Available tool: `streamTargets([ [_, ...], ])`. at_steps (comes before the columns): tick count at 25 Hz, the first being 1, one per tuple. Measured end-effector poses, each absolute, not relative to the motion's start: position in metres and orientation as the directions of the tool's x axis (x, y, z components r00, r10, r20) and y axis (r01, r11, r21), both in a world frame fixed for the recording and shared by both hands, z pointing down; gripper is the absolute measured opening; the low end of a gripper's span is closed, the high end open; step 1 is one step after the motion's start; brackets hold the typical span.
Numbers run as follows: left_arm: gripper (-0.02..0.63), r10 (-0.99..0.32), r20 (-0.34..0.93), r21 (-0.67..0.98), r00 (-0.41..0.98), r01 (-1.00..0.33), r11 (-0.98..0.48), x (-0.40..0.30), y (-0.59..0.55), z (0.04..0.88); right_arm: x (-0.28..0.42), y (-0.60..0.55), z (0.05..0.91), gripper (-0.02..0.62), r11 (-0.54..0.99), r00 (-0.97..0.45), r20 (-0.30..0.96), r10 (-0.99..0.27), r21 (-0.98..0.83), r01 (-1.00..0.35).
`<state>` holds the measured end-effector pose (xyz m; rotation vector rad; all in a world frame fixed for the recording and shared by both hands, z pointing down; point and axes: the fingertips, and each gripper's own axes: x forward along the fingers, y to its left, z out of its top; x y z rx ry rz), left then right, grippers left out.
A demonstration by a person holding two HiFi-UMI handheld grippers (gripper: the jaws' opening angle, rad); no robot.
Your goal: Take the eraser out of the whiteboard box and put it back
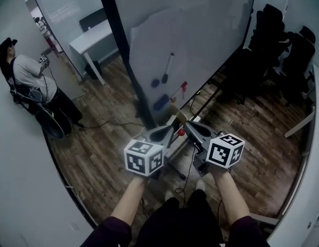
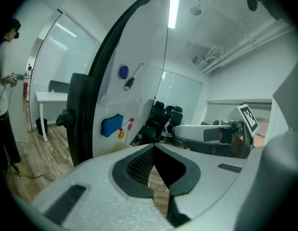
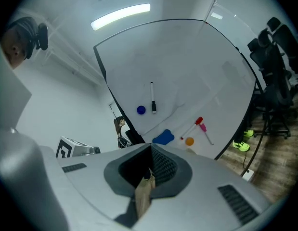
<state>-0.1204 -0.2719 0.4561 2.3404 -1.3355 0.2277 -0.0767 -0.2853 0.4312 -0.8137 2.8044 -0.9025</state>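
Both grippers sit side by side in front of the holder's forearms, over a wooden floor (image 1: 97, 153). The left gripper (image 2: 153, 146) has its jaws pressed together at the tips with nothing between them. The right gripper (image 3: 151, 147) is likewise closed and empty; only a sliver of floor shows through the gap behind its tips. In the head view their noses nearly meet, left (image 1: 172, 127) beside right (image 1: 189, 125).

Just past the jaws, at the foot of the whiteboard (image 1: 200, 30), stands a pale box (image 2: 113, 149). Its inside cannot be seen from any view.

The eraser (image 3: 163, 137) is blue and clings to the lower board, above the box and outside it. Just beside it are an orange magnet (image 3: 189, 141), a red marker (image 3: 197, 123) and a pink marker (image 3: 205, 134), all on the board. Higher up, a blue magnet (image 3: 141, 109) sits next to a black marker (image 3: 153, 100) that hangs upright.

Beyond the board's right end, black chairs (image 1: 283, 45) cluster together. Off to the left, well apart, a white table (image 1: 92, 35) stands near a glass wall, and another person (image 1: 30, 81) stands by the wall holding a marked cube.
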Motion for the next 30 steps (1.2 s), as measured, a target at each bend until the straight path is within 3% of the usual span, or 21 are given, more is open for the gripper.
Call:
streamTargets([
  [12, 0.011, -0.802, 0.391, 0.205, 0.451, -0.892, -0.402, -0.134, -0.292, 0.487, -0.077, -0.292, 0.438, 0.003, 0.678, -0.859, 0.081, -0.506, -0.578, -0.454],
  [15, 0.081, -0.798, 0.41, 0.201, 0.442, -0.897, -0.393, -0.135, -0.299, 0.498, -0.072, -0.293, 0.442, 0.003, 0.668, -0.851, 0.089, -0.518, -0.58, -0.466],
  [21, 0.154, -0.793, 0.443, 0.186, 0.419, -0.908, -0.376, -0.136, -0.311, 0.515, -0.059, -0.293, 0.451, 0.003, 0.646, -0.834, 0.109, -0.54, -0.582, -0.494],
  [30, 0.175, -0.778, 0.467, 0.186, 0.422, -0.906, -0.379, -0.132, -0.318, 0.526, -0.045, -0.294, 0.457, 0.003, 0.623, -0.815, 0.123, -0.567, -0.584, -0.521],
])
